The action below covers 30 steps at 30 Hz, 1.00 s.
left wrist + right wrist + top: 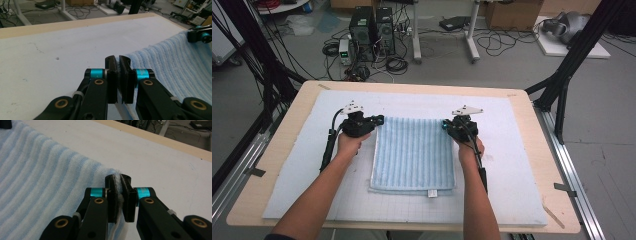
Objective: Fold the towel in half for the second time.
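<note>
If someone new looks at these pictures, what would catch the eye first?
Probably the pale blue striped terry towel, folded flat in the middle of the white padded mat. Next, the two black tongs at its far corners: the left tongs and the right tongs, which are shut on the towel corner.

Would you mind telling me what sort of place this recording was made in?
Probably a robotics lab or workshop: computer towers and loose cables sit on the concrete floor, and black frame struts flank the padded table.
</note>
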{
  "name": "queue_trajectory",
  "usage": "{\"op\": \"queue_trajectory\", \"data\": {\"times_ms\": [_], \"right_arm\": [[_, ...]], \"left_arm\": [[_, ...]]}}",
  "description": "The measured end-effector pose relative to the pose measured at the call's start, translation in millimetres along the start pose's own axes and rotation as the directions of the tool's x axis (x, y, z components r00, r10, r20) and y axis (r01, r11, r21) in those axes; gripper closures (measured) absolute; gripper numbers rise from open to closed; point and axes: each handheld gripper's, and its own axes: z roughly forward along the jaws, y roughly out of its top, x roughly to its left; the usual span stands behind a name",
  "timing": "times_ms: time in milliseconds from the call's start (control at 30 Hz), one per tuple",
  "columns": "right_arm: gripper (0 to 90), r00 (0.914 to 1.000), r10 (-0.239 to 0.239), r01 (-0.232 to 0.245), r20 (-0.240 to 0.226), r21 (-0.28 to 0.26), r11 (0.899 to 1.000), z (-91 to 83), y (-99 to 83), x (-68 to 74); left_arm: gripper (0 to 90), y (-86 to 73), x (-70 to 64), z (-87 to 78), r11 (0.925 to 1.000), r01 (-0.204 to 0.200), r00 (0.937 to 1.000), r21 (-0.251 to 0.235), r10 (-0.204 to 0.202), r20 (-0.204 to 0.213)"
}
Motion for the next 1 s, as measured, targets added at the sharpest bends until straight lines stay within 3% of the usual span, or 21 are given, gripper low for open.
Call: {"op": "queue_trajectory", "data": {"times_ms": [300,533,1000], "right_arm": [[84.7,0.9998,-0.001,0.000,-0.021,-0.040,0.999,-11.1,0.7,3.5],[84.3,0.9981,-0.001,-0.004,-0.062,-0.081,0.997,-31.2,-7.5,6.7],[84.1,0.9919,-0.015,-0.001,-0.126,-0.125,0.992,-62.5,-30.5,23.9]], "left_arm": [[85.2,4.5,-5.8,-9.4,0.9992,0.035,0.9989,-0.018,-0.035,0.030],[85.2,0.2,-14.3,-27.5,0.9994,0.031,0.9969,-0.014,-0.030,0.072],[85.0,-14.3,-40.7,-62.7,0.9992,-0.028,0.9894,-0.029,0.032,0.142]]}}
